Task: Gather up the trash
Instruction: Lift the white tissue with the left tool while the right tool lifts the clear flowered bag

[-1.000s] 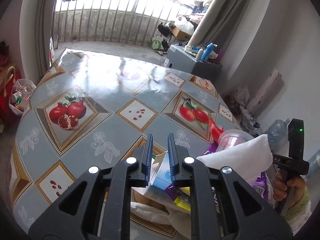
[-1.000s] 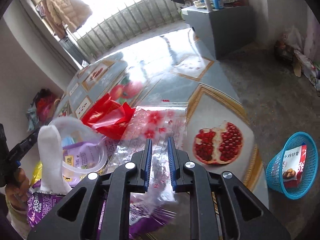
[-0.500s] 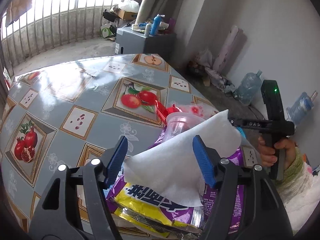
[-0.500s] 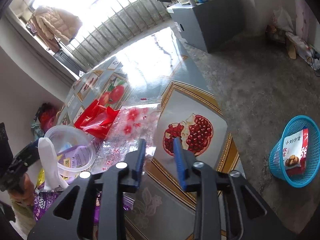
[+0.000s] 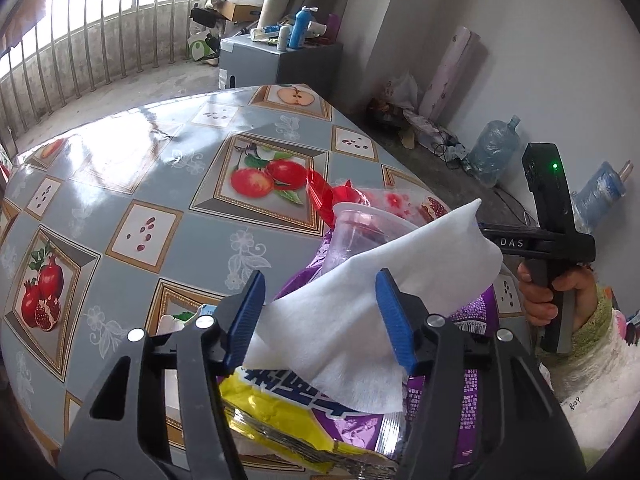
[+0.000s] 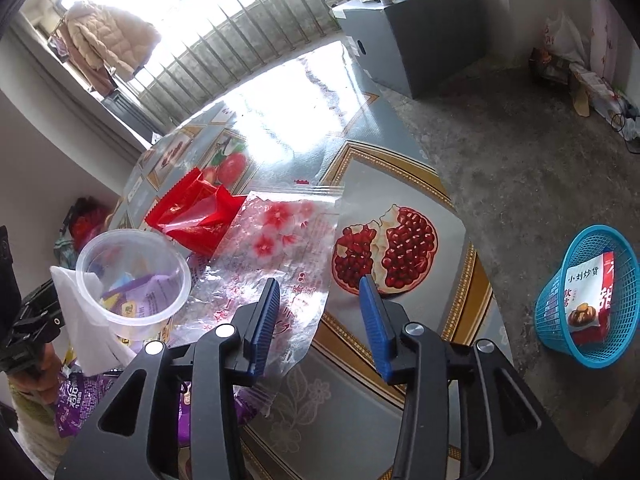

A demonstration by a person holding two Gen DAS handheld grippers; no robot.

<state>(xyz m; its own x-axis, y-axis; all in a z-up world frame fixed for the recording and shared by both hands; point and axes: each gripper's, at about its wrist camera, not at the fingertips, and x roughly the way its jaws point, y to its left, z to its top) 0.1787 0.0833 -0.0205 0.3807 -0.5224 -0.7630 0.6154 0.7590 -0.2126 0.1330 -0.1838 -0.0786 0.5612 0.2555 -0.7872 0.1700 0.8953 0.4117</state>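
A pile of trash lies on the table: a white tissue (image 5: 372, 312), a purple and yellow snack bag (image 5: 304, 412), a clear plastic cup (image 6: 134, 280), a red wrapper (image 6: 196, 212) and a clear flowered bag (image 6: 276, 256). My left gripper (image 5: 322, 314) is open with the tissue standing between its fingers, not pinched. My right gripper (image 6: 318, 322) is open and empty above the flowered bag's right edge. The right gripper's handle also shows in the left wrist view (image 5: 548, 240).
The table has a fruit-patterned oilcloth (image 5: 140, 184). A blue basket (image 6: 588, 300) holding a snack packet stands on the floor to the right. A grey cabinet (image 6: 416, 36) with bottles stands beyond the table. Water jugs (image 5: 494, 152) lean at the wall.
Both grippers have opened from shut. The left one turned right, bringing the tissue between its fingers. The right one rose and opened wider over the flowered bag.
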